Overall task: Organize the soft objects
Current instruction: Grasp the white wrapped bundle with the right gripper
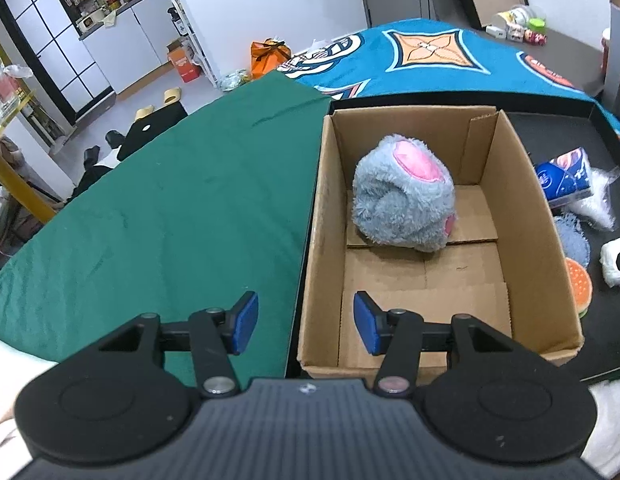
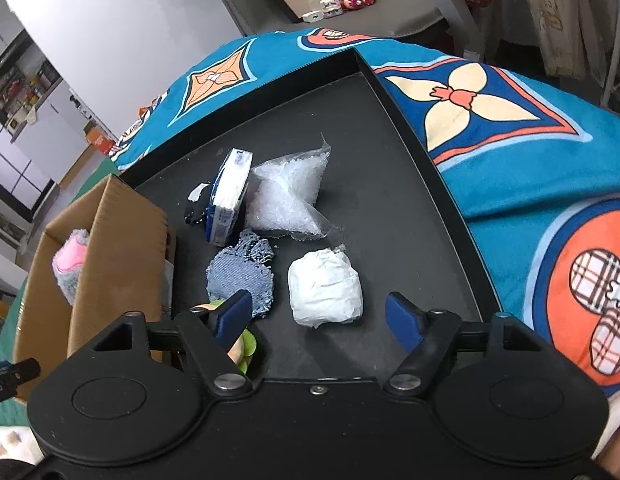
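Here, fluffy grey-and-pink plush toy [image 1: 404,194] already in open brown cardboard box [image 1: 526,216], collecting soft items. Left gripper [image 1: 306,322] partly open, empty, above box's near edge. Right gripper [image 2: 320,314] wide, empty, aimed at crumpled white soft bundle [image 2: 325,293] on black tray [image 2: 390,184], likely next.

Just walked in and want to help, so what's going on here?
A person with a gripper in each hand is sorting soft things into a cardboard box. A grey and pink plush already lies inside. The left gripper hangs open and empty over the box's near edge. The right gripper is open just in front of a white wad on the black tray, not touching it.
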Demonstrator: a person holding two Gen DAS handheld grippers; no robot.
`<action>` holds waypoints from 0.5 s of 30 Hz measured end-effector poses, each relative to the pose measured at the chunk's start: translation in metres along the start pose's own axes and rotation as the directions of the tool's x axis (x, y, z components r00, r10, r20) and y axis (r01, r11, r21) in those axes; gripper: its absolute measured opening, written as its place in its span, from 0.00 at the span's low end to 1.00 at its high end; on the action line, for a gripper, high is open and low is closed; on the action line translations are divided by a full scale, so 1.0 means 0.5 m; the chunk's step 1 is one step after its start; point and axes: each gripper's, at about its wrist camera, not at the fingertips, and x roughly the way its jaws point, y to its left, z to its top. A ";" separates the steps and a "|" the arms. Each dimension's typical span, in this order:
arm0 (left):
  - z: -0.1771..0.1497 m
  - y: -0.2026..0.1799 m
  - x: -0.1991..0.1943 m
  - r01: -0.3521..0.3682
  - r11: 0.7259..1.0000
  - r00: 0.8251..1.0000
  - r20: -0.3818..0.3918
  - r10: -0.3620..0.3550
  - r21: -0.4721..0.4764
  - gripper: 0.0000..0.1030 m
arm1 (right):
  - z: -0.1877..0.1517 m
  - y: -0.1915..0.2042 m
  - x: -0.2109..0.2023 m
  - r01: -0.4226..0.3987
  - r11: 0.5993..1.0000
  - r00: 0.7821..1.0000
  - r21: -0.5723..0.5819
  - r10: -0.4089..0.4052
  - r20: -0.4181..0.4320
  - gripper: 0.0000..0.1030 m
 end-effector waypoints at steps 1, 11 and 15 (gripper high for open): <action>0.000 -0.003 0.001 -0.009 1.000 1.000 -0.005 0.009 0.004 0.52 | 0.000 0.002 0.003 0.002 1.000 1.000 -0.011 -0.002 0.001 0.69; 0.007 -0.035 0.010 -0.070 0.995 0.997 -0.018 0.071 0.074 0.56 | -0.007 0.016 0.033 0.055 0.991 0.998 -0.122 -0.056 0.000 0.45; 0.010 -0.040 0.010 -0.071 0.994 0.997 -0.017 0.073 0.080 0.56 | -0.008 0.018 0.035 0.058 0.989 0.998 -0.139 -0.058 0.002 0.42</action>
